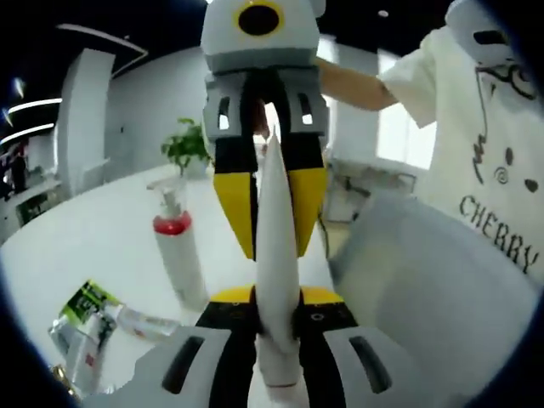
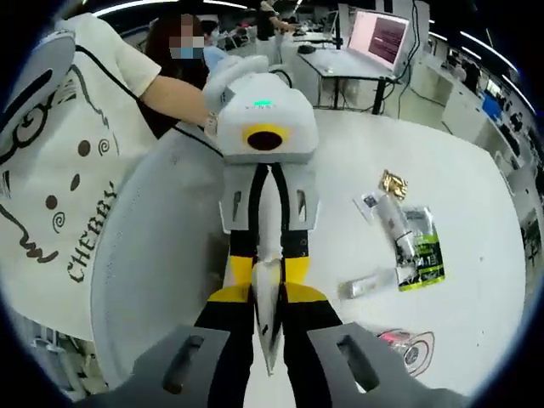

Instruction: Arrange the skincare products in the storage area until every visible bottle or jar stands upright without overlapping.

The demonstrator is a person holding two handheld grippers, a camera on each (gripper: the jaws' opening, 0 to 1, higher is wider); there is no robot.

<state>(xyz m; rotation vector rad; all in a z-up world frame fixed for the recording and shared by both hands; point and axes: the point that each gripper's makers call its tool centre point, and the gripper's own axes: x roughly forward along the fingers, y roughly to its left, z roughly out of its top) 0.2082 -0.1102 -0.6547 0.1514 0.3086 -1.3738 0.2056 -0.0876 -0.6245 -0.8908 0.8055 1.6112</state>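
Brightly and evenly lit from ceiling strip lights and far windows, blown out white in the left gripper view. Soft glare across the white surface (image 2: 476,255), with barely any shadows. Strong fisheye bending toward the edges. Sharp enough at mid-distance; blurred up close on the white tube (image 1: 277,255) and on the grey bin (image 1: 442,289) to the right. Glowing far monitor (image 2: 378,38).

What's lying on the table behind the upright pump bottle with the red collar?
Beside the pump bottle lie a clear tube and green-labelled sachets; farther back stands a potted plant. The bottle's body covers the table directly behind it.
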